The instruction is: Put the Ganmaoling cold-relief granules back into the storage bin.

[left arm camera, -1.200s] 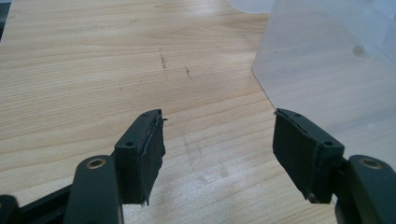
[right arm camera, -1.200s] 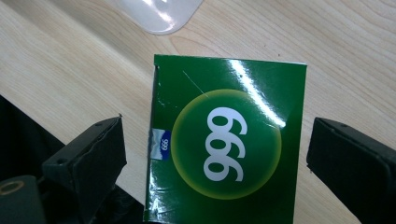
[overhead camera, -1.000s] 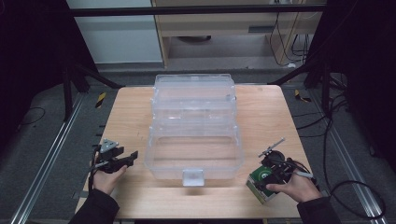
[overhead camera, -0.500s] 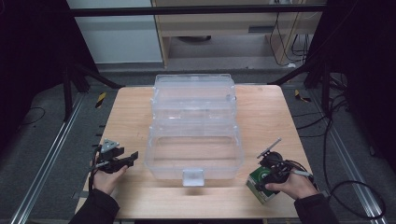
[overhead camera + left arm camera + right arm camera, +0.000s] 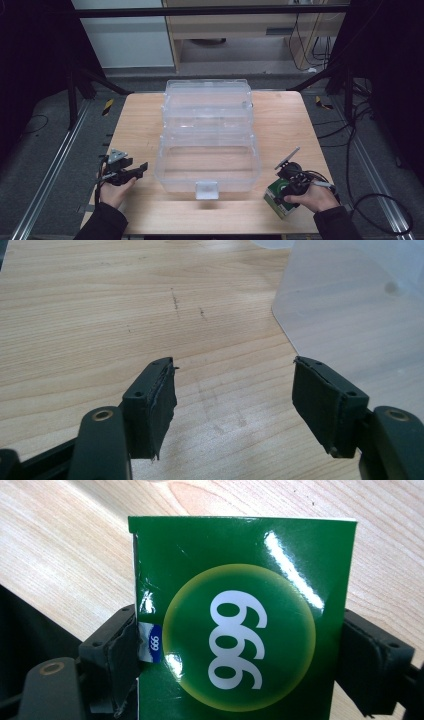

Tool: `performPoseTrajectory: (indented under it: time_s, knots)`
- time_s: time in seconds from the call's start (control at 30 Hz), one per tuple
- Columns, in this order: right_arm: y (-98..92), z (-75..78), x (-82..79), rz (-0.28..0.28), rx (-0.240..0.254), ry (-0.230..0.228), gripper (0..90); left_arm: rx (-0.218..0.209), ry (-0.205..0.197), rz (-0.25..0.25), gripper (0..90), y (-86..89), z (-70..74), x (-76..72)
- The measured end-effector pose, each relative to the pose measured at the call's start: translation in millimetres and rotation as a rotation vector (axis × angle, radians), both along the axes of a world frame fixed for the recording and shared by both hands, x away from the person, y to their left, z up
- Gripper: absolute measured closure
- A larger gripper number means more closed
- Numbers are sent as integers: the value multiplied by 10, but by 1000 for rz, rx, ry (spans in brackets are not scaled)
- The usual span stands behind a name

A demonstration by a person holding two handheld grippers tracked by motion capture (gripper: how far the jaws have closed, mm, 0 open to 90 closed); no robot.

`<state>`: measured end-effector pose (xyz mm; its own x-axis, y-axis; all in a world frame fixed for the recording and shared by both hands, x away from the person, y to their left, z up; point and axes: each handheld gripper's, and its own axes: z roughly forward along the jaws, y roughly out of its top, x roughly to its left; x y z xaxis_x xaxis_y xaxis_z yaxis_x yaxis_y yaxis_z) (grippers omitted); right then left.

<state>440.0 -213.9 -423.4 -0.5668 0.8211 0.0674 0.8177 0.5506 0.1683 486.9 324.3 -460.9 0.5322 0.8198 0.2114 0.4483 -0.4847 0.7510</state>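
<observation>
The green box [image 5: 278,198] marked "999" is seen in the high view at the near right corner of the counter [image 5: 140,115], just right of the clear plastic case [image 5: 208,135], which stands open in stepped tiers at the middle. The right tongs [image 5: 281,194] are set down over the box, with the hand [image 5: 312,197] behind them. At the near left, the left tongs [image 5: 136,170] are held level beside the case wall, apart from it.

In the left gripper view, the left tongs [image 5: 235,400] are shown spread wide with nothing between them; bare wood lies below, and the frosted corner of the case [image 5: 360,305] is seen to the right.

In the right gripper view, the box [image 5: 240,620] is framed by the right tongs [image 5: 240,655], one pad at each side edge. The jaws have just been closing on it, and both pads are now pressed against the cardboard, the left one at a slightly creased edge. The box is thus judged to be gripped and ready to be lifted, presumably toward the open case. Compared with a second ago, the box is not seen to have been shifted.
</observation>
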Motion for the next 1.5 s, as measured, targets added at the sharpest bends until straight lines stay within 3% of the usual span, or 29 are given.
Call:
performPoseTrajectory:
  time_s: [0.27, 0.83, 1.2, 1.5]
  knots:
    - [-28, 100, -24, 19, 14, -26, 169, 1, 1, -3, 330, -5, -4, 2]
    - [-95, 514, 24, 61, 31, -168, 170, 2, 6, 2, 329, -5, -15, 6]
    - [-161, 796, 115, 68, 35, -218, 171, -5, 12, 11, 329, -10, -33, 8]
    - [-84, 1011, 248, 123, 37, -243, 172, -2, 16, 5, 329, -7, -42, 17]
